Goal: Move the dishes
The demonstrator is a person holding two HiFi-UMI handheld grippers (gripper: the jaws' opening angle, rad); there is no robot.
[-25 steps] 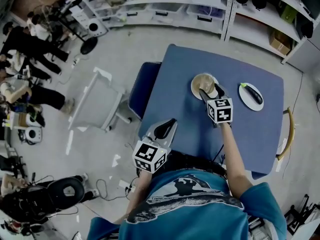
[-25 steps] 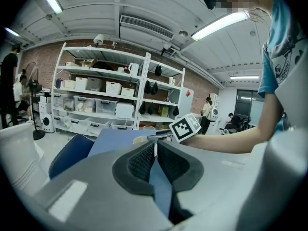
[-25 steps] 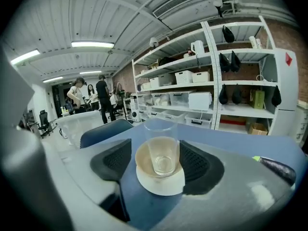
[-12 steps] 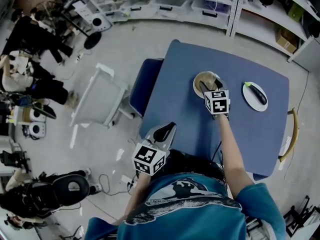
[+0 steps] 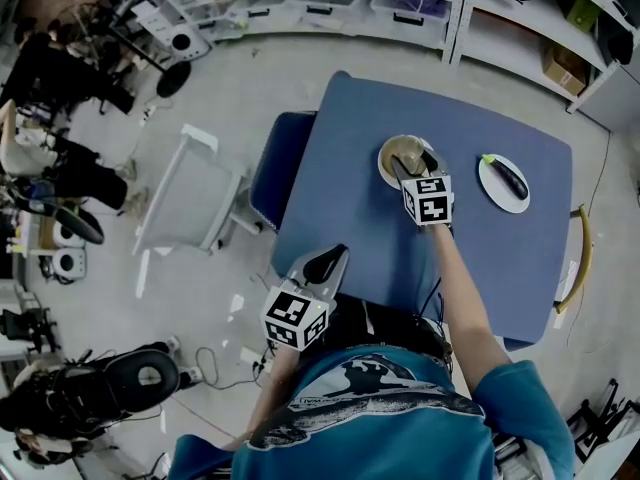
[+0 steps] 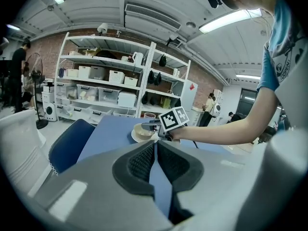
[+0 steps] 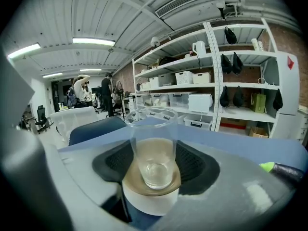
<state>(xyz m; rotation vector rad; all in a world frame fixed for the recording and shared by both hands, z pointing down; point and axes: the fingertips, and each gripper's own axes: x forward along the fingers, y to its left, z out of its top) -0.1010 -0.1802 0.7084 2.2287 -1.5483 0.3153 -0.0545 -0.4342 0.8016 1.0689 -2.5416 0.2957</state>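
A clear glass stands upright on a tan dish with a white underside, on the blue table. My right gripper reaches over the dish. Its jaws have just been closing, and both pads now lie against the sides of the glass. A white plate with a dark eggplant lies to the right of the dish. My left gripper hovers at the table's near edge, shut and holding nothing. Its pads nearly meet in the left gripper view.
A blue chair is tucked at the table's left side, with a white cart beyond it on the floor. Shelving runs along the far wall. People stand at the far left.
My right gripper has moved forward over the dish and its jaws have closed around the glass. The left gripper has stayed where it was.
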